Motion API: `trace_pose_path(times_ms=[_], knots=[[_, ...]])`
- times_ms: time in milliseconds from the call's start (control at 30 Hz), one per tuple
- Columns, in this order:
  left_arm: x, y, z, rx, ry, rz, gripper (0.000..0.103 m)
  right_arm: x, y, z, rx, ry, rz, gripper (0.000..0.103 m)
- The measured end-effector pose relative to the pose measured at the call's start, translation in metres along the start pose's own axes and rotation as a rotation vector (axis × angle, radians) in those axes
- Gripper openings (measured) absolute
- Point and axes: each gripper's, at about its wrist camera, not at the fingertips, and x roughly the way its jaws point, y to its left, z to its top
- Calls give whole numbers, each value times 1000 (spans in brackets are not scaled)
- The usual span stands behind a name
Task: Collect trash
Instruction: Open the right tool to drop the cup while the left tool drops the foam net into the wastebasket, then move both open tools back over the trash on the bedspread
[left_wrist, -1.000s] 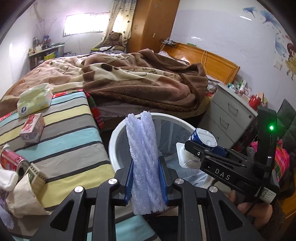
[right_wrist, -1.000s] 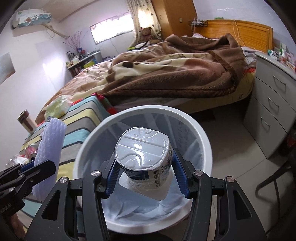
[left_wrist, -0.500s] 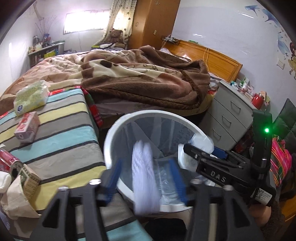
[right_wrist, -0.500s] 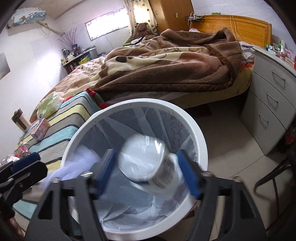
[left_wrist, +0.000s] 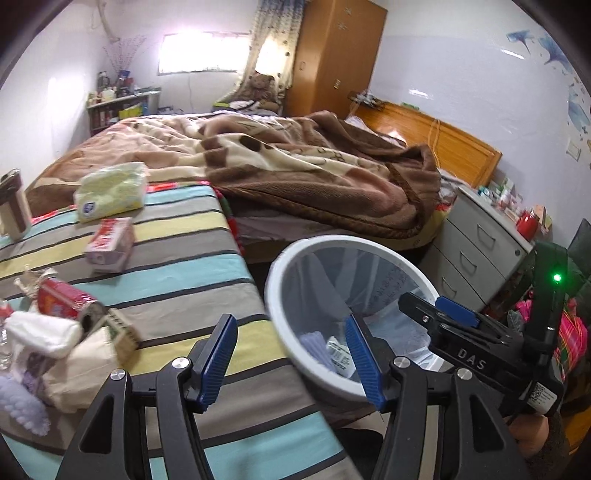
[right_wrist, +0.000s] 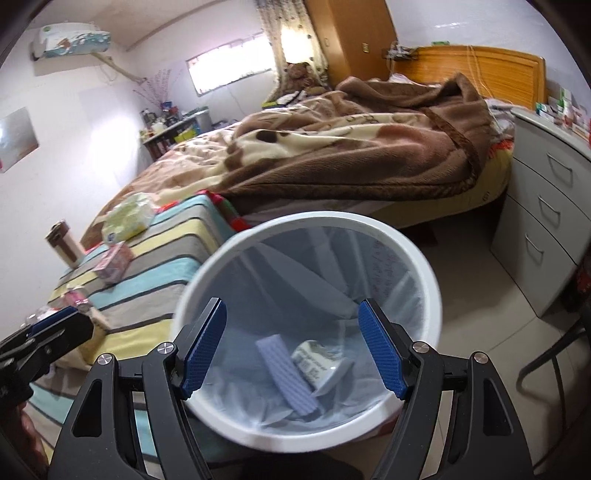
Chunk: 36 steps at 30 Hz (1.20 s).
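The white waste bin (right_wrist: 369, 221) with a clear liner stands on the floor beside the striped table (left_wrist: 177, 280). At its bottom lie a roll of bubble wrap (right_wrist: 284, 373) and a white yoghurt cup (right_wrist: 314, 362); the bubble wrap (left_wrist: 314, 343) and the cup (left_wrist: 338, 352) also show in the left wrist view. My right gripper (right_wrist: 291, 308) hangs open and empty over the bin. My left gripper (left_wrist: 290, 325) is open and empty over the bin's (left_wrist: 280, 295) near rim and the table edge. The right gripper (left_wrist: 424, 310) is seen side-on; the left gripper (right_wrist: 62, 325) is at the left edge.
On the table lie a red can (left_wrist: 62, 302), a paper bag (left_wrist: 85, 365), white tissue (left_wrist: 44, 334), a red-and-white box (left_wrist: 110, 240), a tissue pack (left_wrist: 110, 192) and a flask (left_wrist: 13, 206). A bed with a brown blanket (left_wrist: 314, 173) and grey drawers (right_wrist: 546, 236) border the floor.
Both grippers opened. The bubble wrap fell from the left one and the cup from the right one into the bin. The left gripper then swung left toward the table.
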Motion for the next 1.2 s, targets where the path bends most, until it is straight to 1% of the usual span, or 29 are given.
trace_pose_path(times_ms=[167,300,533,633,733,833,967,1067,1133,1200], knots=[[-25,31,-8,-49,-33,29,66,-7,30,-4,-56,-32,81,76],[-41,63,-19,-106,-40,64,67,-8,53,-9,-99,-37,132,76],[-67,120,-37,-214,-58,143,67,1,88,-21,-153,2,208,77],[-78,144,-47,-259,-66,189,67,6,102,-26,-169,21,237,78],[-86,168,-57,-322,-67,204,67,11,115,-31,-185,46,256,78],[-93,189,-68,-360,-65,253,67,15,130,-36,-201,70,295,78],[-98,214,-80,-447,-62,259,67,21,151,-41,-239,97,332,78],[-101,226,-87,-471,-59,278,67,24,162,-44,-259,117,349,78],[-102,233,-91,-497,-56,261,67,27,169,-46,-268,132,360,78],[-102,239,-94,-514,-59,261,67,31,176,-47,-278,145,371,78]])
